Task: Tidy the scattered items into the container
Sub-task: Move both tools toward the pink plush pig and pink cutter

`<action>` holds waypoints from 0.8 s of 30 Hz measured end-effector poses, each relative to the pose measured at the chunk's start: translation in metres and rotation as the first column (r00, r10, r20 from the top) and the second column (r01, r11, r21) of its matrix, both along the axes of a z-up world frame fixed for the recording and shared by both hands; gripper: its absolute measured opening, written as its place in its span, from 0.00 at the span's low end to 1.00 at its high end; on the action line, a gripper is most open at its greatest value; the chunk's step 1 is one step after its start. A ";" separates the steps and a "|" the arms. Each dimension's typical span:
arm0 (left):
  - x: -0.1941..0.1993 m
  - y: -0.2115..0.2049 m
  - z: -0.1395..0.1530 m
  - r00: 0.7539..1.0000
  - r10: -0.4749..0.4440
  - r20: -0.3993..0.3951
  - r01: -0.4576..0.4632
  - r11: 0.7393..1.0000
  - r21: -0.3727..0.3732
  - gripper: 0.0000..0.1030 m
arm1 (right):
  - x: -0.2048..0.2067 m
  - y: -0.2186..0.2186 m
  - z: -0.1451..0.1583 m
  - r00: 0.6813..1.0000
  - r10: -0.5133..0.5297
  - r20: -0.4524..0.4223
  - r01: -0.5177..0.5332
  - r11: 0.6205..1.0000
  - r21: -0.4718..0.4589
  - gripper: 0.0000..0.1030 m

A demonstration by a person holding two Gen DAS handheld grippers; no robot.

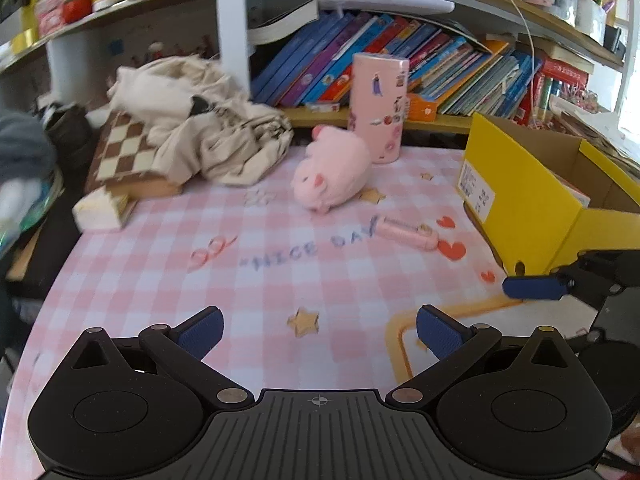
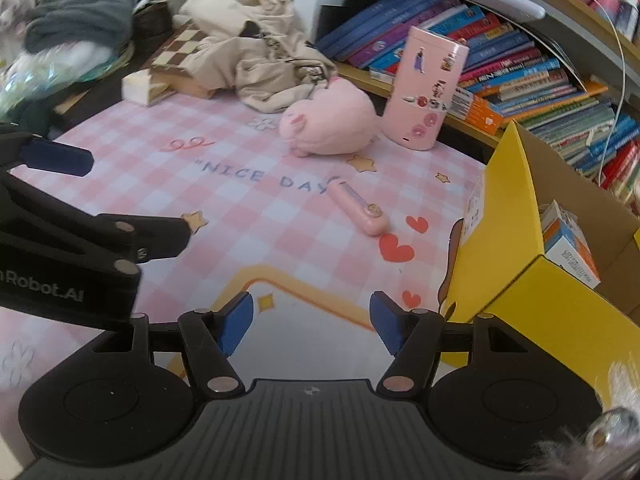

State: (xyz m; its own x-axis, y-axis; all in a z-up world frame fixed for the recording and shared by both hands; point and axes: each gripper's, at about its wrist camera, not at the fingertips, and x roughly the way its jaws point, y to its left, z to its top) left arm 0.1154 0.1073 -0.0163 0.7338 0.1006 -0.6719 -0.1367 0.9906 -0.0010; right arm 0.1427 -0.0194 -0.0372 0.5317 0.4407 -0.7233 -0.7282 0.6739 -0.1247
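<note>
Left gripper point(image 1: 320, 330): fingers spread apart, nothing between them — hovering over the pink checked mat point(image 1: 240, 280).
Right gripper point(image 2: 312, 328): fingers likewise apart, holding nothing.
Pink plush point(image 1: 332, 176): ahead of both grippers, lying on the mat.
Pink clip point(image 2: 360, 210): nearer, ahead of the right gripper.
Pink canister point(image 1: 379, 108): upright just behind the plush.
Yellow box point(image 2: 532, 280): right of the right gripper — a small carton point(image 2: 570, 246) inside.

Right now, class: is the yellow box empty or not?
Not empty. The right wrist view shows the yellow box open-topped with a small carton inside.
</note>
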 end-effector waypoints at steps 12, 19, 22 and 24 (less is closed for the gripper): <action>0.089 0.012 0.003 0.997 -0.053 0.048 0.051 0.998 0.048 1.00 | 0.053 0.034 -0.011 0.997 -0.074 0.001 0.073 0.994 0.082 0.58; 0.141 0.022 -0.012 0.998 -0.059 0.026 0.058 0.998 0.039 1.00 | 0.073 0.048 -0.023 0.994 -0.107 0.036 0.104 0.992 0.077 0.58; 0.156 0.022 -0.021 0.997 -0.069 0.018 0.068 0.997 0.040 1.00 | 0.079 0.052 -0.027 0.991 -0.124 0.056 0.120 0.989 0.083 0.67; 0.165 0.022 -0.027 0.997 -0.075 0.013 0.074 0.996 0.044 1.00 | 0.084 0.053 -0.028 0.988 -0.141 0.066 0.135 0.987 0.089 0.70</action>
